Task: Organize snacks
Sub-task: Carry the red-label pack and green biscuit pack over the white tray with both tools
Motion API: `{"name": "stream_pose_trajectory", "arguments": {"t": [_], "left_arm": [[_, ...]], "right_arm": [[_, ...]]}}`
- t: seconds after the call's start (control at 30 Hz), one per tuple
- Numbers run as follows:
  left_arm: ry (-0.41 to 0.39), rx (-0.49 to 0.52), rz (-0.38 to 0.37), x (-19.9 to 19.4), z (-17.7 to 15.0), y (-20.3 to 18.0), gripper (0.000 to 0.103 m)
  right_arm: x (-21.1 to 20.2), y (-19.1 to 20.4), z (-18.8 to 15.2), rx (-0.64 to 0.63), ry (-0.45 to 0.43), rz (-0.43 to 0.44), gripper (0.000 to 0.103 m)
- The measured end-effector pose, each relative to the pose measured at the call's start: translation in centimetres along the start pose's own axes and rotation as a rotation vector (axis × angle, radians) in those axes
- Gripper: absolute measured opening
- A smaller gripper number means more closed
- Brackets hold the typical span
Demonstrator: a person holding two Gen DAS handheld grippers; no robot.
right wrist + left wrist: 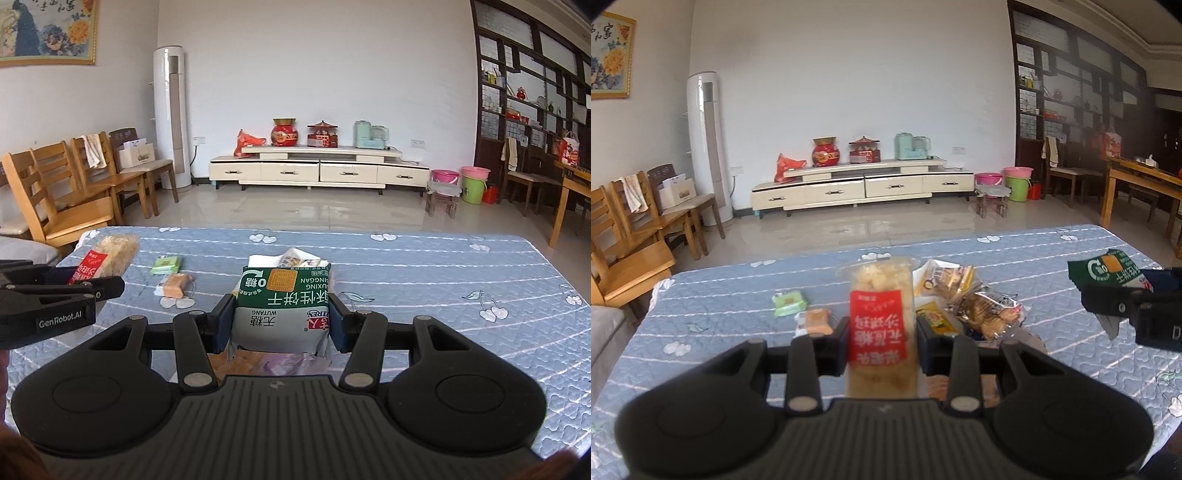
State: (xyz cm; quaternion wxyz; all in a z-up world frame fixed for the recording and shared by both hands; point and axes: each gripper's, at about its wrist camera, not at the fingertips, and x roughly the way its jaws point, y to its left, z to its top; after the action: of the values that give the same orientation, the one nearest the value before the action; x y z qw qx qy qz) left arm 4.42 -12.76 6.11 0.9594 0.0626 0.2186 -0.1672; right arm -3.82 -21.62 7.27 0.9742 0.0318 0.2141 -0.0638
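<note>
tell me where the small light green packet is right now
In the left wrist view the small light green packet lies flat on the blue tablecloth, left of the gripped red-label snack, just beyond the orange-brown cake packet.

Red-labelled snack pack, green biscuit bag

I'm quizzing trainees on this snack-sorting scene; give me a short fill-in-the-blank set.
1. The left gripper is shut on a clear pack of puffed snacks with a ___ label.
2. The right gripper holds a ___-and-white biscuit bag.
3. The quilted tablecloth is ___.

Missing: red; green; blue
</note>
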Motion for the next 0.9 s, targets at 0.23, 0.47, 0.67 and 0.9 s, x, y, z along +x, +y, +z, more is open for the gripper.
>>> {"name": "stream_pose_trajectory", "arguments": {"t": [0.23,0.47,0.67,0.9], "left_arm": [[0.01,0.014,-0.025,1.4,0.6,-1.3,0.034],[0.02,0.021,-0.048,2.9,1.2,-2.3,0.034],[0.044,0.031,-0.062,4.4,1.2,-3.2,0.034],[0.07,0.048,-0.079,6.1,1.3,-4.3,0.034]], "right_arm": [[1.5,-1.1,0.5,0.01,0.013,0.003,0.063],[2.5,-2.0,1.2,0.014,0.012,0.027,0.063],[4.3,-2.7,2.4,0.009,0.019,0.048,0.063],[6.9,-2.8,3.9,-0.023,0.024,0.06,0.063]]}}
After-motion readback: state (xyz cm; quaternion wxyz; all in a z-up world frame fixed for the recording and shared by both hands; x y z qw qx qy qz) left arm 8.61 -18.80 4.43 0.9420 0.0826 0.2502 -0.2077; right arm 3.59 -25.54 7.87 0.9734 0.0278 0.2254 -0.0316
